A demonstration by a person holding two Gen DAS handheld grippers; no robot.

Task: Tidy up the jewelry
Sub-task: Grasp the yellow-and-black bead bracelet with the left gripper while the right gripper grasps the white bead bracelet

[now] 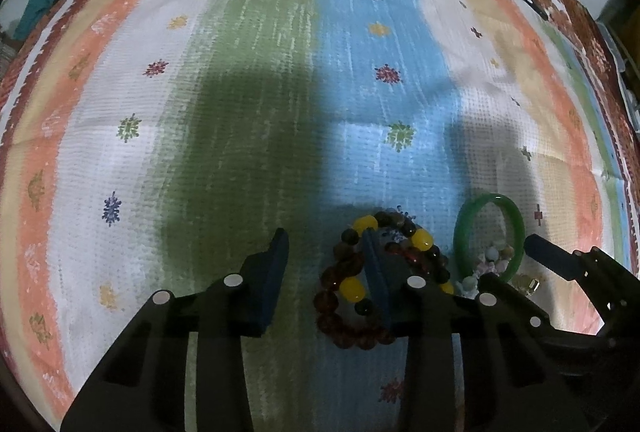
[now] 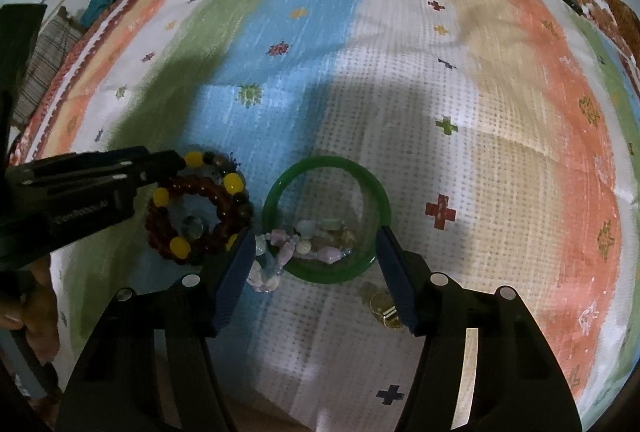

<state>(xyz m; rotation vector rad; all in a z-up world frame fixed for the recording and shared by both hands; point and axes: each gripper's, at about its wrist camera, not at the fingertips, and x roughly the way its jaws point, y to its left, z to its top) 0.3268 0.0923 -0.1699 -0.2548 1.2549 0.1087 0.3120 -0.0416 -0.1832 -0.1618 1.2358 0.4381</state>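
**Jewelry still bunched together; sorting looks barely begun**

The left gripper (image 1: 326,252) has its fingers spread apart and grips nothing. In its own view the finger at about 5 o'clock lies across the beaded bracelets (image 1: 380,272), a stack of dark red, brown and yellow beads, while the other finger rests over bare cloth at 7 o'clock.

The right gripper (image 2: 316,252) is also spread wide and holds nothing. In its view the tips straddle the near edge of the green bangle (image 2: 326,218), one at 7 o'clock beside the pale stone strand (image 2: 288,252), the other at 5 o'clock just past the bangle's rim. Whether either tip touches the bangle I cannot tell.

The pale strand lies partly inside the bangle and partly spilling over its rim towards 7 o'clock. A small gold piece (image 2: 386,306) sits just beside the bangle at 5 o'clock, half hidden by the right finger. The beaded bracelets lie just beside the bangle at 9 o'clock.

All of it rests on the striped cloth (image 2: 500,111), whose wide far stretch, towards 12 o'clock, bears no jewelry.

My judgement: nothing is yet separated or laid out. Left to do: lift the strand out of the bangle, part the stacked bracelets, and give each piece its own place.
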